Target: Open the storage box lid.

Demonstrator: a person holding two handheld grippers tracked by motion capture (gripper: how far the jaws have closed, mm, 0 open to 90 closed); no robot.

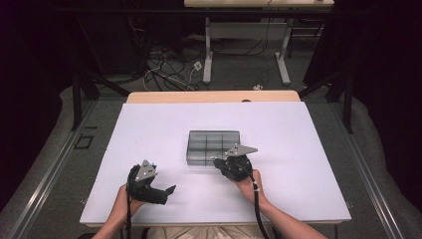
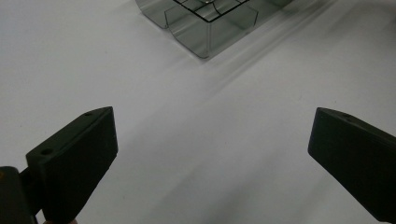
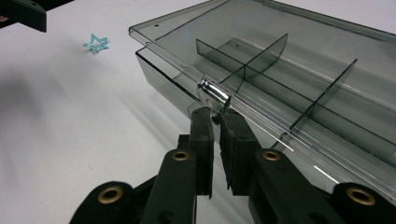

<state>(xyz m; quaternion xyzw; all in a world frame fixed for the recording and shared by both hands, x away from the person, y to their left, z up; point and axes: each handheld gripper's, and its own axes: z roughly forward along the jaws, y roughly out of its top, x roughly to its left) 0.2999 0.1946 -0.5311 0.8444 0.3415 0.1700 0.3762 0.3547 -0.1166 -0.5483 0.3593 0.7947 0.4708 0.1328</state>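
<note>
1. Your work centres on the clear grey organiser box (image 1: 214, 147), which sits near the middle of the white table (image 1: 149, 129); take every place below from that box.
2. Your right gripper (image 3: 215, 114) is at the box's near edge, its jaws nearly together and pinched on the small front tab of the lid (image 3: 261, 56); a shiny latch pin (image 3: 214, 92) lies just beyond the tips.
3. Your left gripper (image 2: 210, 149) hovers well apart from the box, off its near left corner, jaws wide apart with nothing between them.
4. Judge the box as light, stiff and smooth thin plastic; it will likely slide on the table if you lift the lid alone, so brace a side wall with the left gripper.
5. The tab is the place to hold; it looks thin and could slip out or crack, so squeeze gently and lift along the hinge's arc.
6. Inside, dividers (image 3: 261, 60) split the box into compartments; those in sight look empty, though the far ones are hard to read.
7. A small blue star-shaped piece (image 3: 95, 43) lies on the table left of the box, near the left gripper.
</note>
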